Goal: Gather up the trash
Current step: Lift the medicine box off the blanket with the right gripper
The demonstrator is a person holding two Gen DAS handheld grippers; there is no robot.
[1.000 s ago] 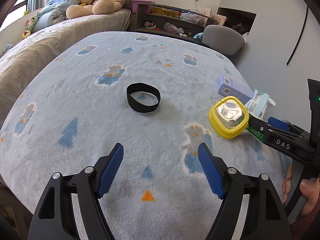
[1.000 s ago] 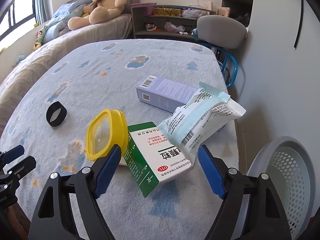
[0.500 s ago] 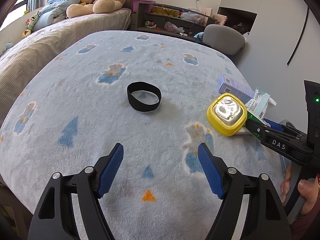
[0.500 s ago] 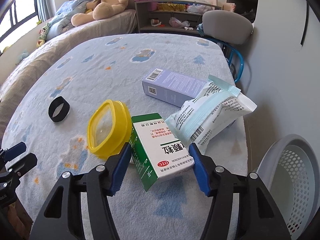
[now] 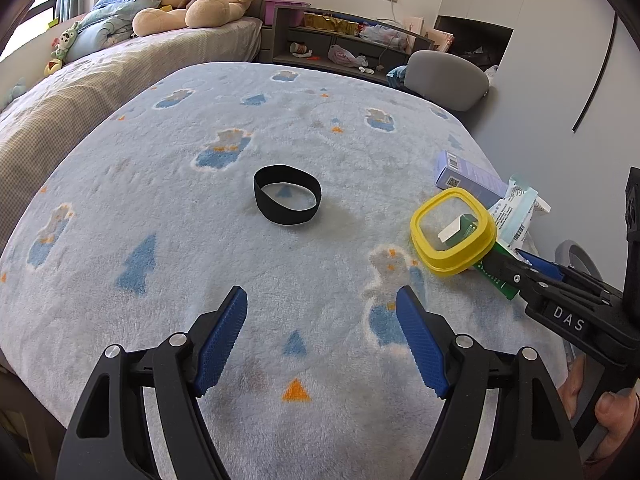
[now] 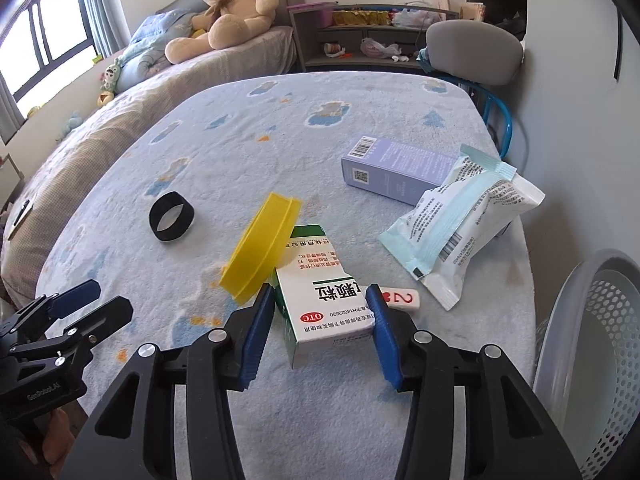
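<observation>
The green-and-white cardboard medicine box (image 6: pixel 328 304) sits between the right gripper (image 6: pixel 320 312) pads; its jaws, just closing, pinch the box; left gripper (image 5: pixel 322 336) gapes wide, empty.

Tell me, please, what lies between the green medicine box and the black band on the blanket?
The yellow lid lies between them, tilted against the green medicine box. From the lid to the black band the blanket is bare. The right wrist view shows this.

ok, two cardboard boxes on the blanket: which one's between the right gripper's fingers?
The green-and-white medicine box, flanked by the right gripper; the lavender carton lies farther back.
</observation>
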